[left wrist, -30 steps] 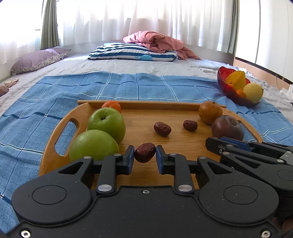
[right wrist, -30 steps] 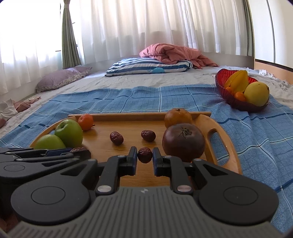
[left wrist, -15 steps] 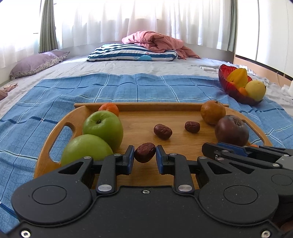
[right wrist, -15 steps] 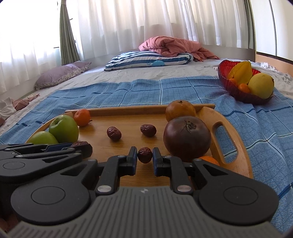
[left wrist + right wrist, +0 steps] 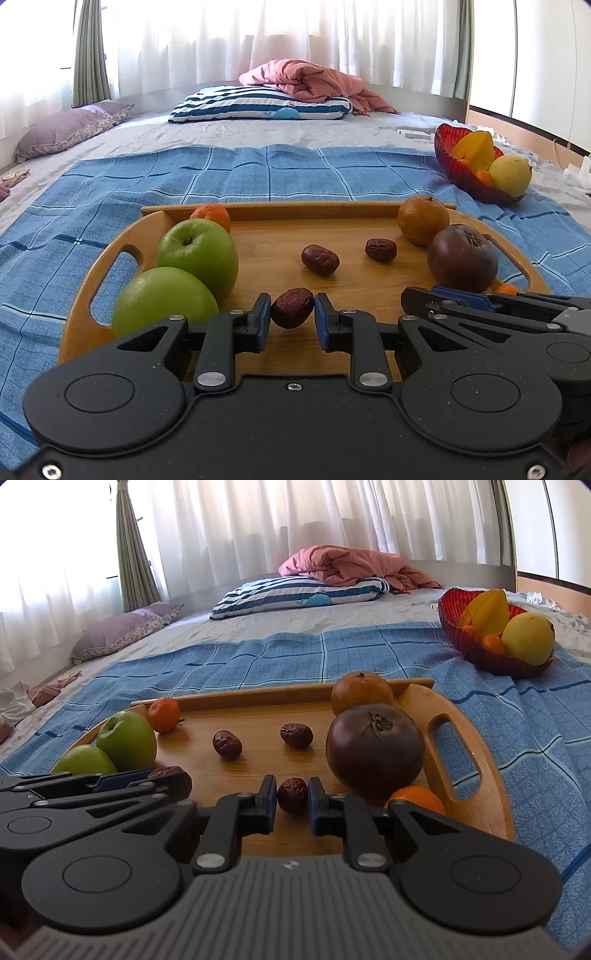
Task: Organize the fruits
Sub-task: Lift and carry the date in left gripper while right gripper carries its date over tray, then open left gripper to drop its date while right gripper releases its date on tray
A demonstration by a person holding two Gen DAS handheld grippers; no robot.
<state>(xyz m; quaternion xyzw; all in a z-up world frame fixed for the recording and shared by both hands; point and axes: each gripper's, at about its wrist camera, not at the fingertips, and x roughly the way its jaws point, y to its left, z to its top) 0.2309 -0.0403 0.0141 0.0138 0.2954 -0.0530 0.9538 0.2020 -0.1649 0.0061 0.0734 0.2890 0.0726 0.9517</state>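
Both claws gripping: left claw [image 5: 292, 320] pinches a date [image 5: 292, 307], right claw [image 5: 292, 801] another date [image 5: 293, 796]. Carry step; next likely red bowl [image 5: 456, 626].

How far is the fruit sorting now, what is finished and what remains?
Apparently done: the red bowl already holds yellow and orange fruit. In hand: the left gripper and the right gripper are each shut on a date. Left: two dates, two green apples, oranges and a dark purple fruit lie on the wooden tray.
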